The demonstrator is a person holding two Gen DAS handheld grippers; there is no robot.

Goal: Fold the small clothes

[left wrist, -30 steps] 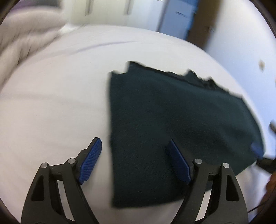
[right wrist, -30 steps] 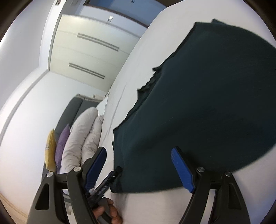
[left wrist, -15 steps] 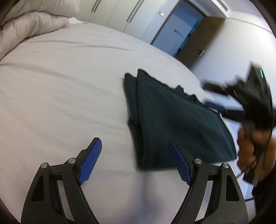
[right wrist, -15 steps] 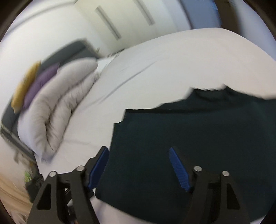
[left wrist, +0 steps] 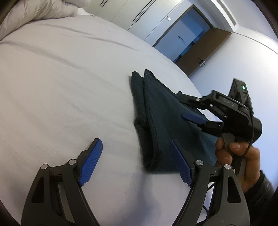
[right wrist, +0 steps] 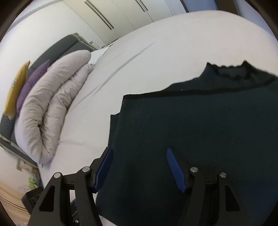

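A dark green garment (left wrist: 165, 121) lies folded in layers on the white bed (left wrist: 69, 78). My left gripper (left wrist: 134, 144) is open just above the sheet, straddling the garment's near left corner without touching it. The right gripper (left wrist: 184, 106), held by a hand (left wrist: 239, 154), hovers over the middle of the cloth. In the right wrist view the garment (right wrist: 191, 125) fills the lower right. There the right gripper (right wrist: 139, 151) has its jaws closing, with its left pad at the cloth's left edge. Cloth lies below and between the pads, which do not press on it.
A rolled grey duvet (right wrist: 52, 107) lies at the head of the bed, with a purple cushion (right wrist: 31, 81) and a yellow cushion (right wrist: 15, 87) behind it. White wardrobe doors (right wrist: 121, 13) and an open brown door (left wrist: 208, 50) stand beyond the bed.
The right gripper has swung in from the right over the garment and rolled level, its jaws a little narrower. The left gripper has shifted toward the garment's near left corner.
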